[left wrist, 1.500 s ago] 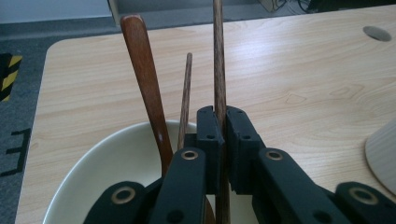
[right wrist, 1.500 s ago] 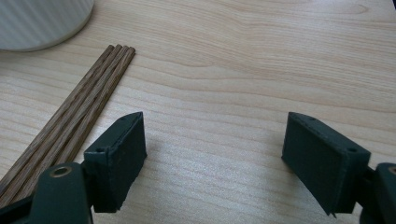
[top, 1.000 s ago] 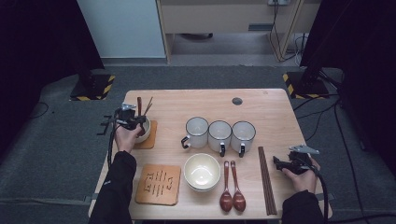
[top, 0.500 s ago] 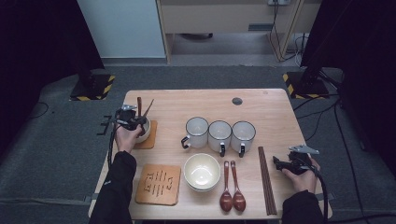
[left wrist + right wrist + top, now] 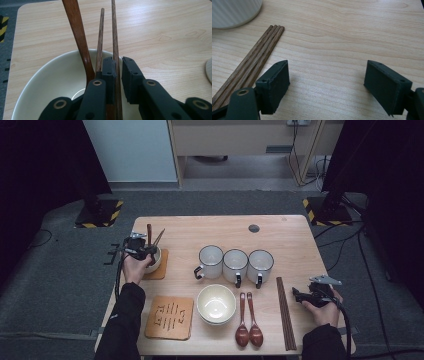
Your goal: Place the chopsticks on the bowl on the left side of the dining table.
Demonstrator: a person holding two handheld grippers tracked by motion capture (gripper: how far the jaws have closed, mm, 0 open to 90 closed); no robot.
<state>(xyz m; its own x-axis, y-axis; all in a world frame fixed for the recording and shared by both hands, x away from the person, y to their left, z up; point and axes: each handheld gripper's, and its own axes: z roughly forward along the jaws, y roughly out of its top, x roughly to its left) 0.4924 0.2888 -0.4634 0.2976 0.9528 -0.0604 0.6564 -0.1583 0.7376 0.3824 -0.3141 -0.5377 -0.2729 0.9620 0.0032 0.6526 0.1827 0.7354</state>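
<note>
A white bowl (image 5: 155, 264) (image 5: 45, 80) stands on a brown coaster (image 5: 162, 266) at the table's left. A wooden spoon (image 5: 149, 233) (image 5: 77, 32) and two chopsticks lean in it. My left gripper (image 5: 145, 251) (image 5: 118, 61) hovers over the bowl's near rim, shut on one chopstick (image 5: 159, 238) (image 5: 114, 30), which runs up between the jaws. The other chopstick (image 5: 100, 37) stands just outside the left jaw. Near the table's right front edge my right gripper (image 5: 296, 296) (image 5: 327, 75) sits low and open, holding nothing.
Three white mugs (image 5: 235, 262) line the middle. In front lie a white bowl (image 5: 216, 304), two wooden spoons (image 5: 248, 322), a patterned coaster (image 5: 170, 317) and a bundle of chopsticks (image 5: 284, 312) (image 5: 259, 55) left of the right gripper. A ribbed mug (image 5: 234, 12) shows beyond.
</note>
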